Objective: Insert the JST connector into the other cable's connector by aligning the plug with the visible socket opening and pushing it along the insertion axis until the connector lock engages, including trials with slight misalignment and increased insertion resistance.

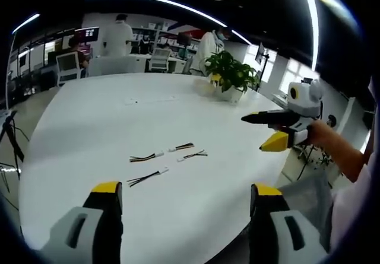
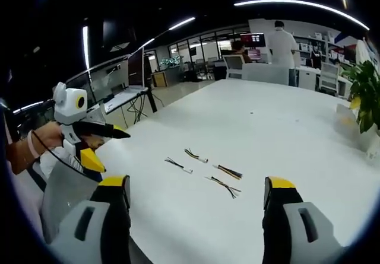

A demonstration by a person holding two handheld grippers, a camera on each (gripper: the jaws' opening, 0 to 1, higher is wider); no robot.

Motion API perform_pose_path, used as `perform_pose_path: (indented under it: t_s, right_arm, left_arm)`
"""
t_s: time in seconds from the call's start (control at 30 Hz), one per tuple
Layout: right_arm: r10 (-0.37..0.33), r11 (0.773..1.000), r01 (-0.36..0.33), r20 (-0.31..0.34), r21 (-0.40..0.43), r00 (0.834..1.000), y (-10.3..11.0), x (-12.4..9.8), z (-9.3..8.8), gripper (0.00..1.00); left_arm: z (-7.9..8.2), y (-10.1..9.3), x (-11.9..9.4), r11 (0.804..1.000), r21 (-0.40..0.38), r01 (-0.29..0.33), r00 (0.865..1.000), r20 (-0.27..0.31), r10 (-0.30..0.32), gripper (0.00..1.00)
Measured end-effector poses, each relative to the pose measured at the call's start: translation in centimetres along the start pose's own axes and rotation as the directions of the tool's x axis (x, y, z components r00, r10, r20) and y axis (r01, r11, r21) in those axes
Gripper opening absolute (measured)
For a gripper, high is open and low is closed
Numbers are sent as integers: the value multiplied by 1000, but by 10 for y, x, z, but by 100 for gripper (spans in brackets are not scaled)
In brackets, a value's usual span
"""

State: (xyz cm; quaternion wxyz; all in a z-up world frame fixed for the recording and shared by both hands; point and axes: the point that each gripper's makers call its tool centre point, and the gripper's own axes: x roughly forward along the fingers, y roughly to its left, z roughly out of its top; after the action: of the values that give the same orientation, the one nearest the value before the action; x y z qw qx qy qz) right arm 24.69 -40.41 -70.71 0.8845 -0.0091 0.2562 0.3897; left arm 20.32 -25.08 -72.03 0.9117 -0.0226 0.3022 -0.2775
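Several short JST cables with black, red and yellow wires and white connectors lie loose on the white table [image 1: 119,115]. One cable [image 1: 146,157] is at the left, another [image 1: 147,178] nearest me, and two [image 1: 184,147] [image 1: 193,155] at the right. My left gripper [image 1: 187,193] hovers open at the near edge, well short of them. In the right gripper view the same cables [image 2: 196,155] [image 2: 178,165] [image 2: 228,171] [image 2: 224,185] lie ahead of my open right gripper [image 2: 197,184]. Each gripper appears in the other's view, held off the table's side [image 1: 255,134] [image 2: 113,151], with nothing between its fingers.
A potted plant [image 1: 228,74] [image 2: 365,98] stands at the table's far side. Chairs [image 1: 68,67], desks with monitors and standing people [image 1: 116,35] are beyond the table. A person's hand [image 1: 323,136] holds the right gripper; a hand [image 2: 35,142] holds the left.
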Motion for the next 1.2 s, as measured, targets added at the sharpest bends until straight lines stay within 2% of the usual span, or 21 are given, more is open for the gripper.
perform_pose_path:
  t_s: [0.43,0.6,0.87,1.1,1.2]
  right_arm:
    - [-6,1000,6,-7,-20,1000,-11,7,-1,89]
    - [-19,1000,19,17,-21,1000,-18,9,3,90]
    - [-26,999,26,5,-33,1000,-26,16,1,88]
    - [-22,999,22,1,-40,1000,-29,29,4,87]
    - [-16,999,16,0,-44,1000,-29,35,6,87]
  left_arm:
    - [22,10,23,997,75,5,1000,15,-6,85]
    - [20,15,30,997,72,5,1000,-1,-5,87]
    - [22,19,42,995,92,23,1000,1,-24,85]
    - [26,26,52,997,77,29,1000,9,-30,84]
    - [28,31,56,994,104,18,1000,10,-19,83]
